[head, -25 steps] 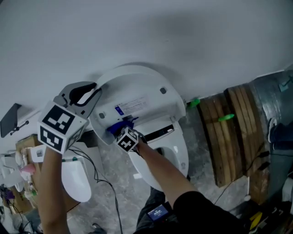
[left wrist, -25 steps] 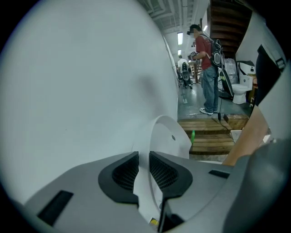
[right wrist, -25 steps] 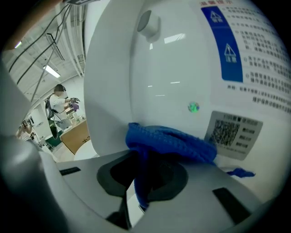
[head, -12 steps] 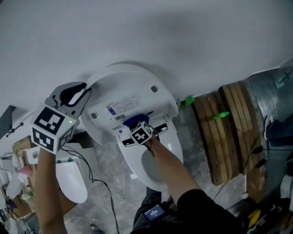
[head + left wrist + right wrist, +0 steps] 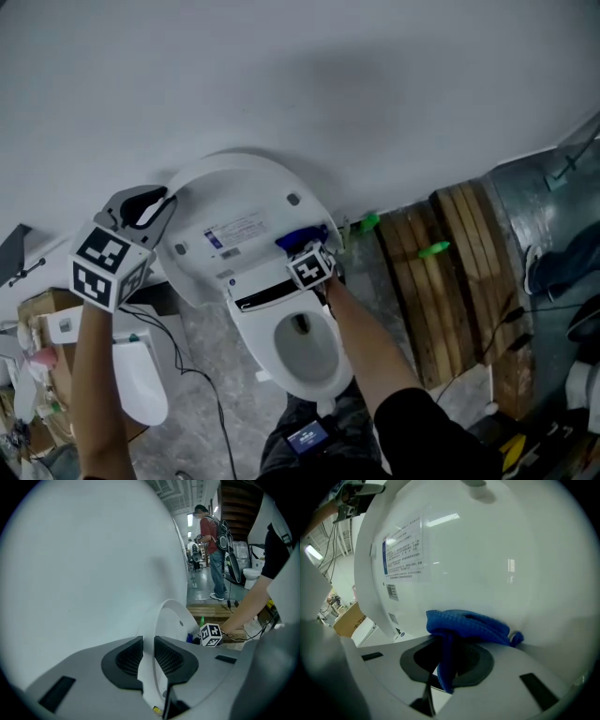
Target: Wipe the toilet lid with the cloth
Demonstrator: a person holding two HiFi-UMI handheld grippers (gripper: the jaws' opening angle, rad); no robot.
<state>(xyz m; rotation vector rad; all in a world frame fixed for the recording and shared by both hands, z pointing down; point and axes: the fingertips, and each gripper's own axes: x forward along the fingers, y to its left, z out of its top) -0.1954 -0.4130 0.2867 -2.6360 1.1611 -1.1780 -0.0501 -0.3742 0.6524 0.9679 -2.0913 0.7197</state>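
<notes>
The white toilet lid point(image 5: 239, 220) stands raised against the wall, its inner face toward me. At the lid's upper left rim, my left gripper point(image 5: 159, 204) is shut on the edge. In the left gripper view the rim point(image 5: 150, 667) runs between the two dark pads of that gripper point(image 5: 148, 649). My right gripper point(image 5: 305, 246) is shut on a blue cloth point(image 5: 298, 239) at the lid's lower right, near the hinge. In the right gripper view the cloth point(image 5: 471, 623) bunches against the glossy lid point(image 5: 497, 550), and a strip of it hangs between the jaws of the gripper point(image 5: 450, 656).
The open bowl and seat point(image 5: 300, 349) lie below the lid. A printed label point(image 5: 402, 545) sits on the lid's inner face. Wooden pallets point(image 5: 450, 281) stand to the right, a second white toilet point(image 5: 141, 384) and a cardboard box point(image 5: 42, 309) to the left. A person point(image 5: 213, 550) stands far off.
My right gripper has slid the blue cloth rightward along the lid's lower part, from its middle to its right side. The left gripper keeps its hold on the rim.
</notes>
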